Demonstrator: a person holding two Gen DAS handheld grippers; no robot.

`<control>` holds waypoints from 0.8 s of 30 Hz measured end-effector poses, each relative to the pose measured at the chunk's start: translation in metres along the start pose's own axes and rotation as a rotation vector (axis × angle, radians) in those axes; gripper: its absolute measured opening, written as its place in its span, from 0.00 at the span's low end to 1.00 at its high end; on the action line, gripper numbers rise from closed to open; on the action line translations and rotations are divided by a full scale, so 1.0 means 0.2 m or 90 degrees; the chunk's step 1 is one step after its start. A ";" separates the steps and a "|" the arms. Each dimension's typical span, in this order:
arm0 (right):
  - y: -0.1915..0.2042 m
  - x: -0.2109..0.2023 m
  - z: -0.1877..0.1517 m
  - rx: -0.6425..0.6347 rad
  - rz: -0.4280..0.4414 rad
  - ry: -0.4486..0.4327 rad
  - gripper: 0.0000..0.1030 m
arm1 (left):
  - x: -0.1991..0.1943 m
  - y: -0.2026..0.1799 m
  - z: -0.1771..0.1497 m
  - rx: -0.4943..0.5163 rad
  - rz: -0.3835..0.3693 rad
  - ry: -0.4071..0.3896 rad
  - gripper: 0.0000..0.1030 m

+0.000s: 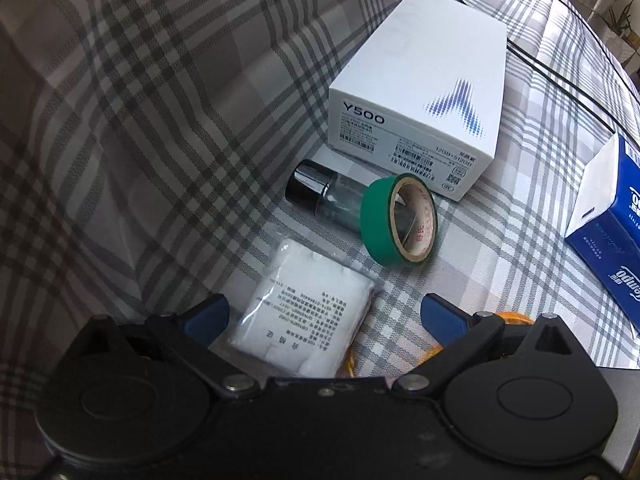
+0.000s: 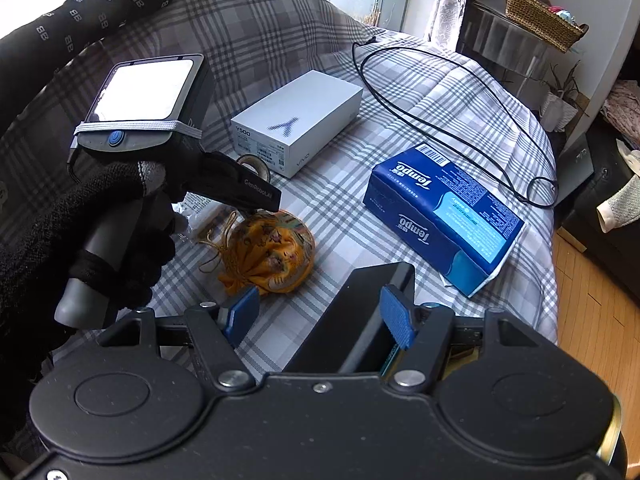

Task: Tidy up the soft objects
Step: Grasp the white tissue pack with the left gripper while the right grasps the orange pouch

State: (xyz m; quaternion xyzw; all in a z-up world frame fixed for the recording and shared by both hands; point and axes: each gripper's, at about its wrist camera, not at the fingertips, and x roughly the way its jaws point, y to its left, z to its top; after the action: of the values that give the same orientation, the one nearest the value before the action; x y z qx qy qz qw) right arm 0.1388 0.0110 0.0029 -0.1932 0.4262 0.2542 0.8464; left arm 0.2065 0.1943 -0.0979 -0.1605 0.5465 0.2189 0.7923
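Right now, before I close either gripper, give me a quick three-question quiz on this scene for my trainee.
1. True or false: the left gripper is shut on the white plastic-wrapped packet.
2. In the right wrist view, the blue Tempo tissue pack lies on which side of the orange fabric pouch? A left, B right, C underneath.
3. What lies just behind the green tape roll?
Key: 1 false; 2 B; 3 the clear black-capped bottle.

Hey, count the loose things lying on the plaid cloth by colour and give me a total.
White: 2, phone box, sealed packet
Blue: 1, tissue pack
Green: 1, tape roll
Orange: 1, cloth pouch
Black: 2, small bottle, cable
Total: 7
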 end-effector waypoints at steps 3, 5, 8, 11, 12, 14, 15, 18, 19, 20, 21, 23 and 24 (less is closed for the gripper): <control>0.02 0.04 0.03 -0.015 0.009 0.006 0.60 | 0.02 0.00 -0.01 0.006 0.002 -0.001 0.98; 0.04 0.08 0.05 -0.029 0.014 0.010 0.60 | 0.01 0.00 -0.02 0.008 -0.005 -0.003 0.93; 0.08 0.14 0.08 -0.052 0.019 0.022 0.60 | -0.01 -0.01 -0.03 0.019 -0.014 -0.009 0.76; 0.10 0.20 0.10 -0.062 0.023 0.031 0.60 | -0.05 -0.01 -0.02 0.025 -0.022 -0.015 0.53; 0.11 0.22 0.10 -0.064 0.024 0.033 0.60 | -0.06 0.01 -0.01 0.022 -0.027 -0.015 0.52; 0.12 0.25 0.11 -0.068 0.030 0.042 0.60 | -0.08 0.04 0.00 0.013 -0.041 -0.018 0.52; 0.12 0.27 0.11 -0.071 0.032 0.045 0.60 | -0.09 0.05 0.00 0.008 -0.044 -0.020 0.52; 0.14 0.31 0.13 -0.078 0.033 0.054 0.61 | -0.13 0.09 0.01 0.004 -0.044 -0.032 0.52; 0.15 0.33 0.13 -0.079 0.032 0.058 0.61 | -0.15 0.10 0.02 0.001 -0.047 -0.035 0.52; 0.15 0.34 0.13 -0.079 0.032 0.060 0.61 | -0.16 0.11 0.02 -0.003 -0.050 -0.039 0.52; 0.15 0.36 0.14 -0.077 0.031 0.063 0.61 | -0.18 0.12 0.03 -0.007 -0.054 -0.043 0.52; 0.15 0.39 0.15 -0.067 0.031 0.067 0.61 | -0.22 0.14 0.03 -0.013 -0.064 -0.051 0.52; 0.15 0.41 0.16 -0.061 0.035 0.070 0.62 | -0.23 0.14 0.04 -0.017 -0.071 -0.055 0.52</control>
State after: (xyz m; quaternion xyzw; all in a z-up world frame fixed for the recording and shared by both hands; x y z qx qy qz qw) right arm 0.1824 0.0732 -0.0489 -0.2353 0.4646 0.2862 0.8043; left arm 0.1832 0.2147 -0.0525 -0.1918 0.4991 0.1885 0.8237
